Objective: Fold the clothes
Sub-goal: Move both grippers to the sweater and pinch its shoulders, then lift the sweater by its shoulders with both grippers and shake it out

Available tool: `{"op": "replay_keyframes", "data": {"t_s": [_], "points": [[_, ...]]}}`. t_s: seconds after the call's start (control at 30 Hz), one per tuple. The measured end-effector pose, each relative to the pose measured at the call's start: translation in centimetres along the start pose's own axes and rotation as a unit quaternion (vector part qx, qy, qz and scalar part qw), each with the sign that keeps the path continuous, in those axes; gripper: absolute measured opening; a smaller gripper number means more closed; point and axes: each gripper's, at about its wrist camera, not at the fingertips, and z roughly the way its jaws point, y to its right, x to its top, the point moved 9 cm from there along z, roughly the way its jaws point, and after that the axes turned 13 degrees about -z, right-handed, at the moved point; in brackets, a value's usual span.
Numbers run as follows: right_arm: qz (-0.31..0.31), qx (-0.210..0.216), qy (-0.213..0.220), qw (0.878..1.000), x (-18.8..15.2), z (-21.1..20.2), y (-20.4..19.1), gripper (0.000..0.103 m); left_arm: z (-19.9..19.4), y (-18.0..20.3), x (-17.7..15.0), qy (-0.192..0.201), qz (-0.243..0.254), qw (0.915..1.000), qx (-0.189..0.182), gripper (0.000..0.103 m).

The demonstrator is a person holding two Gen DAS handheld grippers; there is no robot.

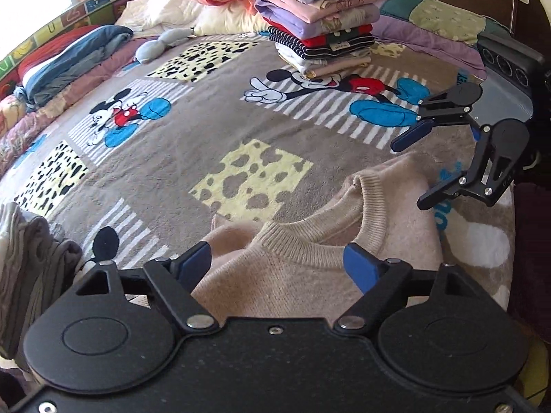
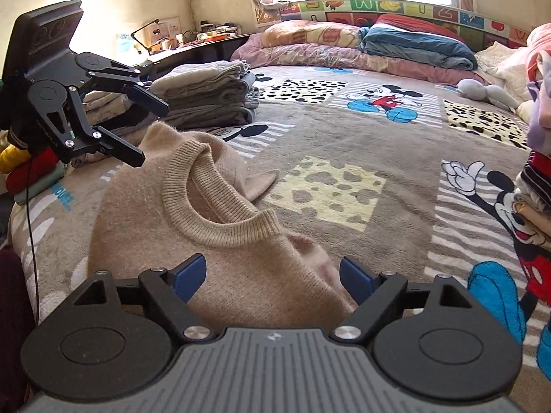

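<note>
The beige ribbed-collar knitted sweater point(image 1: 310, 268) lies on the grey cartoon-print plush blanket point(image 1: 213, 130) covering the bed, near its front edge, rumpled and unfolded, neck opening uppermost. It sits at about 6 o'clock in both wrist views, directly ahead of each tool.

Progress: well advanced. A tall stack of folded multicoloured garments point(image 1: 320, 20) stands at 12 o'clock in the left wrist view. A second pile of folded grey garments point(image 2: 210, 94) lies at 11 o'clock in the right wrist view. A lower heap of red, yellow and pale clothes point(image 2: 31, 172) sits at 9 o'clock by the bed edge; whether these are finished items is unclear from this angle. The sweater is the one garment seen unfolded on the open blanket; its sleeves and body have not yet been squared.

Left gripper point(image 1: 279, 265): jaws spread wide, straddling the collar area with nothing pinched. Right gripper point(image 2: 273, 277): jaws likewise apart over the sweater body, pads clear of the knit. No grasp is made by either.

Count: grippers, two; unfolded sweaters, one; folded stacks, two certain, a third probable; the tall stack shows roughly ten layers, though its lower layers blur together. One pale blue soft toy point(image 1: 156, 44) rests at 11 o'clock near the bedding. One rolled dark blue quilt point(image 2: 416, 46) lies at the far side
</note>
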Motion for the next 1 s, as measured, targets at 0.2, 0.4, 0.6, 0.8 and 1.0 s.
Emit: {"op": "replay_keyframes", "data": {"t_s": [0.2,0.4,0.6,0.8,1.0], "points": [[0.002,0.054,-0.016,0.998,-0.2,2.7,0.7,0.075,2.5,-1.5,0.3,-0.055,0.006,0.9975,-0.043,0.085],[0.021,0.095,-0.019,0.995,-0.8,4.1,0.8,0.067,2.5,-0.5,-1.1,-0.081,0.031,0.9920,-0.091,0.067],[0.011,0.122,-0.006,0.993,-1.4,2.7,-0.8,0.040,-0.4,1.0,-4.4,-0.080,0.086,0.9878,-0.103,0.048],[-0.050,0.131,-0.011,0.990,-2.7,0.6,-5.1,0.035,-1.6,2.3,-7.4,-0.065,0.114,0.9871,-0.091,0.043],[-0.111,0.080,-0.037,0.990,-3.1,1.2,-7.2,0.031,-2.5,4.2,-9.7,-0.035,0.153,0.9875,-0.015,0.023]]}}
